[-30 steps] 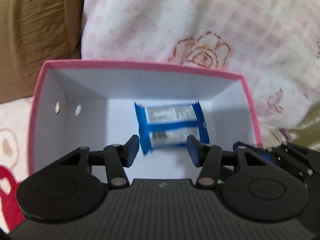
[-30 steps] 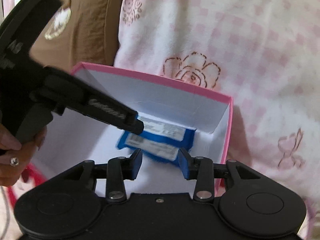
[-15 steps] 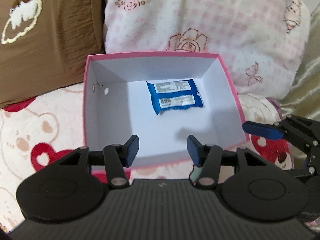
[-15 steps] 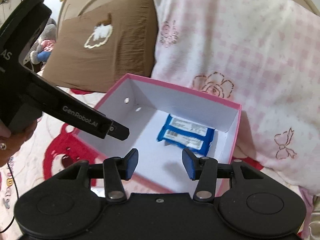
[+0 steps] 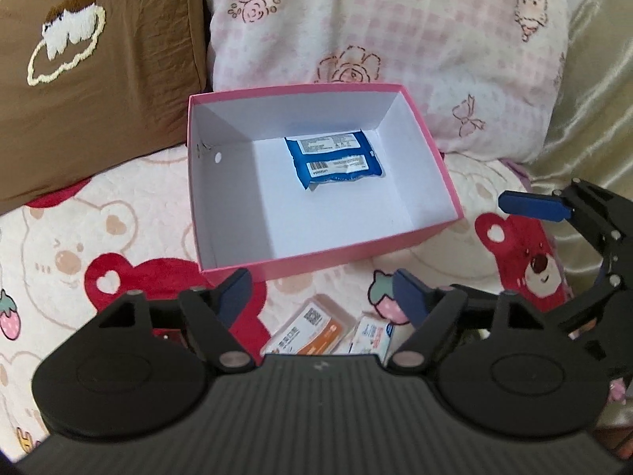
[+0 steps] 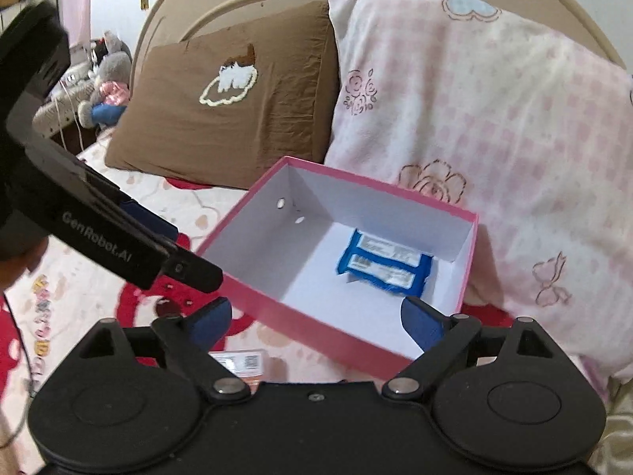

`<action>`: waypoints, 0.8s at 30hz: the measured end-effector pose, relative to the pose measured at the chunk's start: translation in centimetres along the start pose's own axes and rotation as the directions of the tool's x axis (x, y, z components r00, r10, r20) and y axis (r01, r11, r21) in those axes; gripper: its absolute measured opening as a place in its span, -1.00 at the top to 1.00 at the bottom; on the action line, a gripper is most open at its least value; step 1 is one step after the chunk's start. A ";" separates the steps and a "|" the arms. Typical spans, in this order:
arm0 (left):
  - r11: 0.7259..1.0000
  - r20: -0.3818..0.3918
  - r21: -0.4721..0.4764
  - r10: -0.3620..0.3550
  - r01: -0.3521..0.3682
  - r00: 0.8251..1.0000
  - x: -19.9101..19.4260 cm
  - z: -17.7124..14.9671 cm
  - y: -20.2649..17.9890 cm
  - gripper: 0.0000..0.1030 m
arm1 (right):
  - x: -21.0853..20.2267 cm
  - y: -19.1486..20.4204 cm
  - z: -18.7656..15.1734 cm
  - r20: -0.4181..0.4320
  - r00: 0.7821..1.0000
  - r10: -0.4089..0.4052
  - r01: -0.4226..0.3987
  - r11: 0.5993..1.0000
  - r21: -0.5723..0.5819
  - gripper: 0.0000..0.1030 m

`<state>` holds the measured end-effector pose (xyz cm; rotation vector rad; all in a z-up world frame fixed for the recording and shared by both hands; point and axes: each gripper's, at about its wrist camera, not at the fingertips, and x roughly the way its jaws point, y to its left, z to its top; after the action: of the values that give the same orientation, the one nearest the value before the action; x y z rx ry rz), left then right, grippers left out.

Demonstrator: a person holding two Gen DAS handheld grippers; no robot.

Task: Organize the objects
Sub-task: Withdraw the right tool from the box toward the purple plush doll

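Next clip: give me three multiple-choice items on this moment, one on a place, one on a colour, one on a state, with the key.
1. Where does the blue snack packet lie?
A. inside the pink cardboard box
B. on the brown pillow
C. between the left gripper's fingers

2. What colour is the box's inside?
A. white
B. black
C. green

3. How do the left gripper and the right gripper stand?
A. both shut on packets
B. both open and holding nothing
C. left shut, right open

Key: 1 A, the packet rests on the box floor near the far wall; 2 A, the inner walls and floor are white; 3 B, each pair of fingers is spread with nothing between.
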<state>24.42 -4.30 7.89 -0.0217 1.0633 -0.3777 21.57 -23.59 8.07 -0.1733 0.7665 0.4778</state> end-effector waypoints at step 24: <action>0.997 0.031 0.071 0.001 -0.003 1.000 -5.5 -5.8 -0.4 -0.90 | -7.0 3.0 -2.7 0.020 0.999 0.040 -0.041 0.998 0.043 -0.88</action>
<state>16.98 -2.02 9.81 0.0372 1.0190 -0.4120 14.10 -24.31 11.10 -0.1131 0.7622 0.5001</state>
